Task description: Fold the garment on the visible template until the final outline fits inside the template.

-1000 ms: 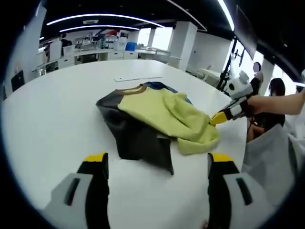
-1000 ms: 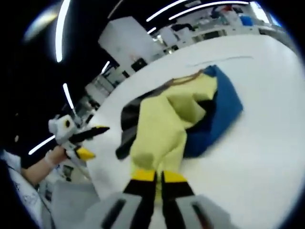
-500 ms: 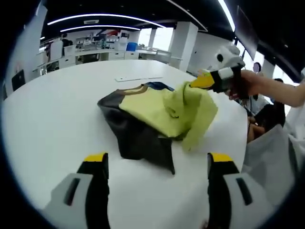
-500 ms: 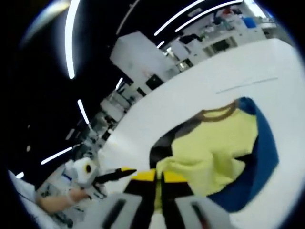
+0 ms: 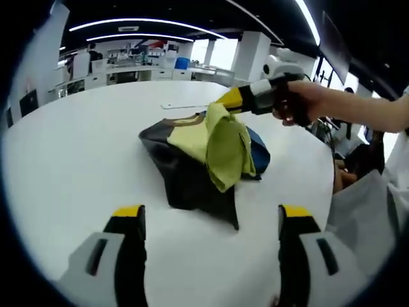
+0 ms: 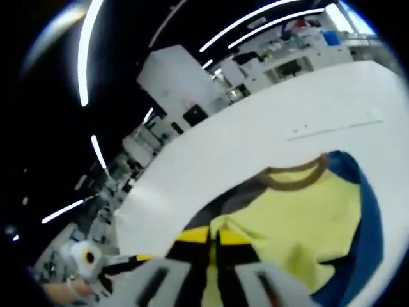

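The garment [image 5: 192, 160] lies bunched on the white table [image 5: 64, 153], with yellow, dark grey and blue panels. My right gripper [image 5: 225, 102], held by a hand, is shut on a yellow flap and holds it raised over the garment's middle. In the right gripper view its yellow-tipped jaws [image 6: 213, 236] pinch that yellow cloth [image 6: 300, 211], with the brown collar [image 6: 291, 178] and blue panel [image 6: 370, 192] beyond. My left gripper [image 5: 211, 214] stands open near the table's front, short of the garment and empty. It appears again low left, the left gripper [image 6: 121, 265].
A thin pale strip [image 5: 188, 105] lies on the table past the garment; the same strip [image 6: 332, 125] runs beyond the collar. Desks and a white pillar [image 5: 246, 57] stand behind the table. Bare table surrounds the garment. A person's arm [image 5: 358, 112] reaches in from the right.
The right gripper has lifted the yellow flap from the garment's near-right edge and carried it up and across toward the collar, uncovering the blue panel. The left gripper has stayed put.
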Motion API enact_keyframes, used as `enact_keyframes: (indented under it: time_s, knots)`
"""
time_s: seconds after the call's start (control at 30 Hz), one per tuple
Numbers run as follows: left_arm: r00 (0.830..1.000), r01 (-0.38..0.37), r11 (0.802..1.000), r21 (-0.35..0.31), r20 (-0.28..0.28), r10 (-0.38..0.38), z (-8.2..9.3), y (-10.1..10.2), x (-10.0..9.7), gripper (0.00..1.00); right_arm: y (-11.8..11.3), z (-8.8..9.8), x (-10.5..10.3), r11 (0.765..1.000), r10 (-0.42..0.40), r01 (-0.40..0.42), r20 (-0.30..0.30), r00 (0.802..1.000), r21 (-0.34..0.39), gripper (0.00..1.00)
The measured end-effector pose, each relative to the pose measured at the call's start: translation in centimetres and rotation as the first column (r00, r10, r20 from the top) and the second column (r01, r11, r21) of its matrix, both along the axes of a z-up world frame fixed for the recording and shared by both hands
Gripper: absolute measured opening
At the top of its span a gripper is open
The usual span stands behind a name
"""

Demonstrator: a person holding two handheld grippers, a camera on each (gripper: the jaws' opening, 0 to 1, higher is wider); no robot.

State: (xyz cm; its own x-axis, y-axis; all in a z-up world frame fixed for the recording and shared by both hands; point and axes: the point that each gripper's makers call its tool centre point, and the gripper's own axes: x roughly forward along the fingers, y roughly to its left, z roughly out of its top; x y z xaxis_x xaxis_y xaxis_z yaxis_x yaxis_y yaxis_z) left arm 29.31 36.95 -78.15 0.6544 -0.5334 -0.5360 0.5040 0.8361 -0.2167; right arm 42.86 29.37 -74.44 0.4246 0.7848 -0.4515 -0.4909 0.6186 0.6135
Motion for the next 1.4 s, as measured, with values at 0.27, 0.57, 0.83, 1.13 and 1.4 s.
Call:
enact_keyframes:
  time_s: [0.27, 0.57, 0.83, 1.13, 1.4]
  knots:
    - [1.000, -0.015, 1.000, -0.005, 0.003, 0.015, 0.2, 0.5, -0.1, 0.82, 0.4, -1.2, -0.2, 0.999, 0.006, -0.006, 0.001, 1.000, -0.043, 0.00]
    - [1.000, -0.012, 1.000, -0.003, 0.002, 0.012, 0.1, 0.4, -0.3, 0.82, -0.3, -0.6, -0.7, 0.992, 0.078, -0.069, 0.088, 0.993, -0.107, 0.19]
    - [1.000, -0.004, 1.000, -0.005, 0.001, 0.004, 0.1, -0.1, -0.4, 0.82, -1.3, -0.2, -0.8, 0.985, 0.119, -0.098, 0.153, 0.981, -0.142, 0.47]
    - [1.000, -0.001, 1.000, -0.009, -0.005, 0.001, 0.0, -0.1, -0.7, 0.82, -2.6, -0.9, -2.7, 0.972, 0.173, -0.134, 0.203, 0.964, -0.195, 0.69]
    - [1.000, 0.001, 1.000, -0.024, 0.005, -0.001, 0.5, -0.4, -0.7, 0.82, -4.5, -1.2, -3.6, 0.971, 0.165, -0.113, 0.246, 0.955, -0.210, 0.84]
